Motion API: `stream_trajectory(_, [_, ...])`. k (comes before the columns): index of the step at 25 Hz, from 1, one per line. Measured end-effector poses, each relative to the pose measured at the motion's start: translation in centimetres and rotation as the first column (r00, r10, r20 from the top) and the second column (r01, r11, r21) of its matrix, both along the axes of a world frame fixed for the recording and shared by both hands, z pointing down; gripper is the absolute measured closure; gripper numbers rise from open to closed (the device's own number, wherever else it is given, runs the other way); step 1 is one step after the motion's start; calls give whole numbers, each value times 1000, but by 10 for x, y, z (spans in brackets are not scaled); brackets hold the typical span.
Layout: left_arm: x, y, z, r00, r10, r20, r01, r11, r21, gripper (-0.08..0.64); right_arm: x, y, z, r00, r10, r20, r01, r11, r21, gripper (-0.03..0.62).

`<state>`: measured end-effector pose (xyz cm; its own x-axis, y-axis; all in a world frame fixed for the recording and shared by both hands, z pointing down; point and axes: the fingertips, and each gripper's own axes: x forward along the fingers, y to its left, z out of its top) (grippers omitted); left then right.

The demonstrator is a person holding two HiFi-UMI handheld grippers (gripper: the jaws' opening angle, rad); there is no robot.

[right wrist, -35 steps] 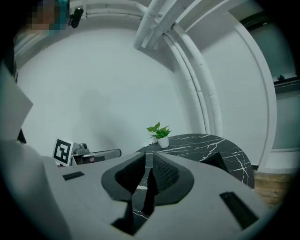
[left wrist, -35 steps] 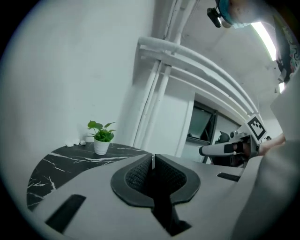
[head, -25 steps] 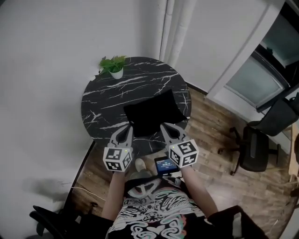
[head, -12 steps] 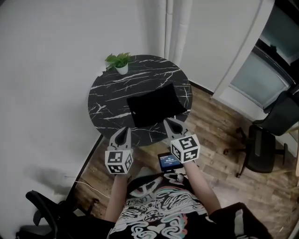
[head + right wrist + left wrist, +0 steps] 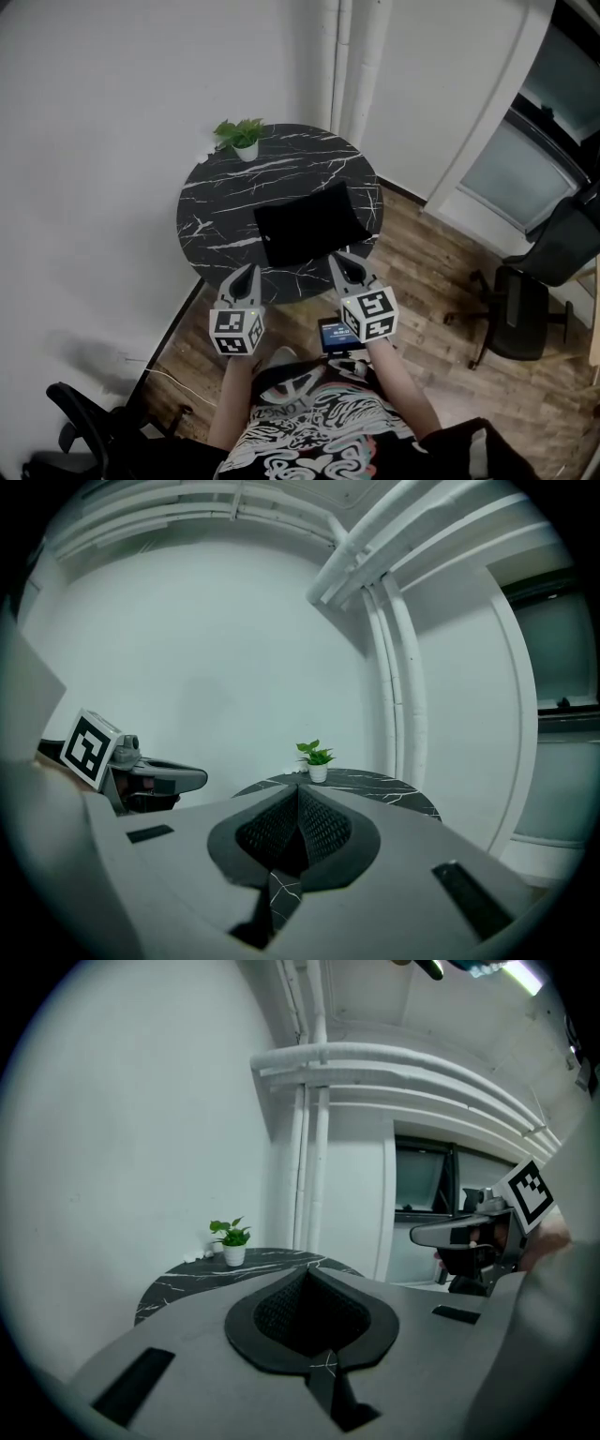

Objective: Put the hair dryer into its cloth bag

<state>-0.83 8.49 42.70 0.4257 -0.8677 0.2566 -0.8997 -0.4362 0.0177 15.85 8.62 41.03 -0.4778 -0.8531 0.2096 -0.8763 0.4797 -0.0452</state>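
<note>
The room has white walls and a wood floor. A round black surface (image 5: pixel 216 202) with white lines stands close to the wall. A little green plant (image 5: pixel 242 137) sits at its far edge, out of the way. The black cloth bag (image 5: pixel 309 223) lies near the front edge, on the person's side, so it is easy to reach. I cannot see the hair dryer anywhere. It may be inside the bag, but I cannot tell.

The left claw (image 5: pixel 246 273) and the right claw (image 5: pixel 339 262) are both shut tight with nothing in them. They hang side by side at the front edge of the surface and do not touch the bag. I think they are held shut and back like this because nothing is being grabbed right now.
</note>
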Motion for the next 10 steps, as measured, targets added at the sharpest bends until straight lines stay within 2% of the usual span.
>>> stream_trajectory(10, [-8, -5, -1, 1000, 15, -14, -15, 1000, 4, 545, -17, -12, -4, 999, -33, -9, 33, 999, 9, 572])
